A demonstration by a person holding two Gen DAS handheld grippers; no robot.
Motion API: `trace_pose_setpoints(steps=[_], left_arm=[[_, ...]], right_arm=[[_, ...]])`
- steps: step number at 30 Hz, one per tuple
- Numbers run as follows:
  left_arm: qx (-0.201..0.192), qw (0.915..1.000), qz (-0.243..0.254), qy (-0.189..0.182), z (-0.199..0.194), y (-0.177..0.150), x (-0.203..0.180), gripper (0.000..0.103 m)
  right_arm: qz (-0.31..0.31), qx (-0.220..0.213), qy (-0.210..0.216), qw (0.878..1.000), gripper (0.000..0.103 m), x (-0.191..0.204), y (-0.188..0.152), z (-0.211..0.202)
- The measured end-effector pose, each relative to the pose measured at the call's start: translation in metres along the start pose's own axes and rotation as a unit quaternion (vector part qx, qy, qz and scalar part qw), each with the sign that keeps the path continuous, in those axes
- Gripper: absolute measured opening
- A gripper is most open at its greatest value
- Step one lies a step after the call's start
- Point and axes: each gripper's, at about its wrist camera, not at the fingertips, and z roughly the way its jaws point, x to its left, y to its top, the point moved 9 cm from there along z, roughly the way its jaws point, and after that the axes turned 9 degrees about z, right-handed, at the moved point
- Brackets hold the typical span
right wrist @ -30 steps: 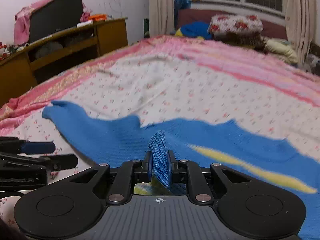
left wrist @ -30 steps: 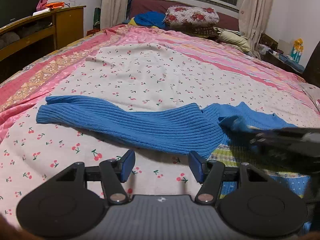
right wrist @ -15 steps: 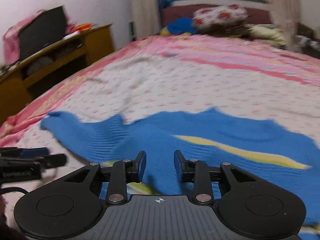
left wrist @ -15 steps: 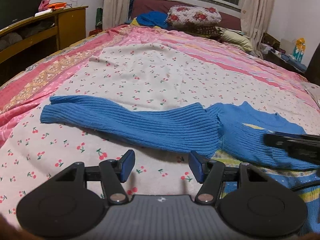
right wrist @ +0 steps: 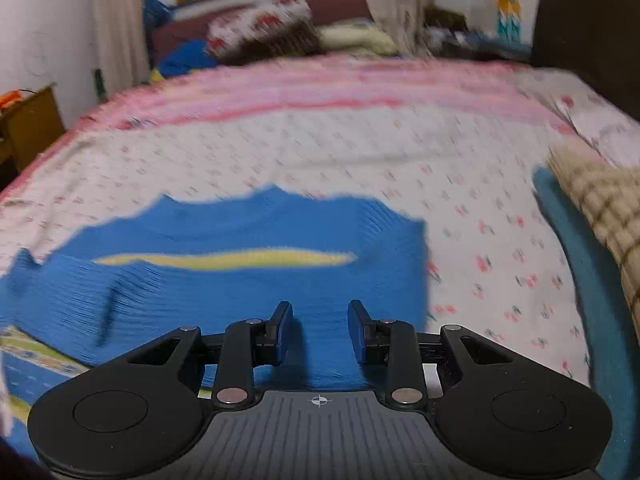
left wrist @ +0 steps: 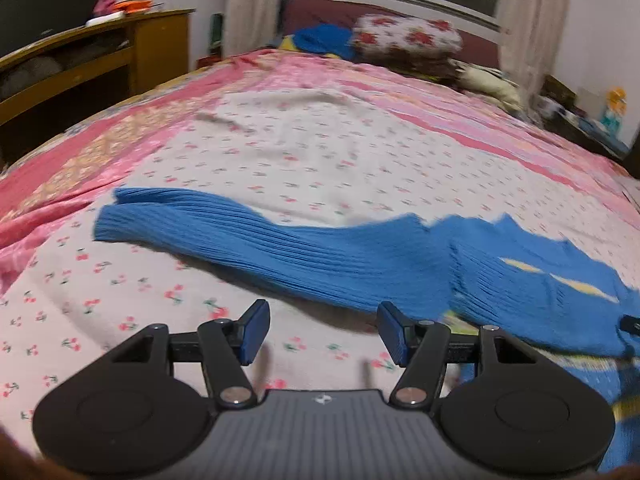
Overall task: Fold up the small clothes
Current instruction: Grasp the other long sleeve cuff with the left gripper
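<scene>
Ahead of left gripper (left wrist: 320,332): jaws gaping, empty | sweater (left wrist: 320,258) sleeve lying outstretched, risking bunching | right gripper (right wrist: 319,330): jaws parted, just been opening, holding nothing, risking fold loosening

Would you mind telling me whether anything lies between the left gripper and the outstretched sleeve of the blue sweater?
Nothing visible does. The left gripper is open, with only bare cherry-print bedsheet between its fingertips and the sleeve of the blue sweater, which lies flat just ahead.
</scene>
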Motion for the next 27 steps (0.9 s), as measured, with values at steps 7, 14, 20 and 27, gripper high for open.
trace_pose_setpoints(steps=[7,14,20,27], left_arm=[[-0.007,0.9982,-0.044,0.040,0.008,0.005,0.048,0.065],[-0.006,0.9916,-0.119,0.049,0.023,-0.009,0.099,0.063],[-0.038,0.9868,-0.155,0.027,0.021,0.004,0.109,0.063],[-0.008,0.9757,-0.219,-0.006,0.057,0.000,0.114,0.062]], right_arm=[[-0.020,0.015,0.074,0.997,0.034,0.052,-0.015,-0.007],[-0.004,0.024,0.077,0.997,0.036,0.063,-0.033,-0.009],[-0.001,0.023,0.080,0.997,0.036,0.065,-0.035,-0.017],[-0.004,0.027,0.079,0.996,0.036,0.073,-0.041,-0.020]])
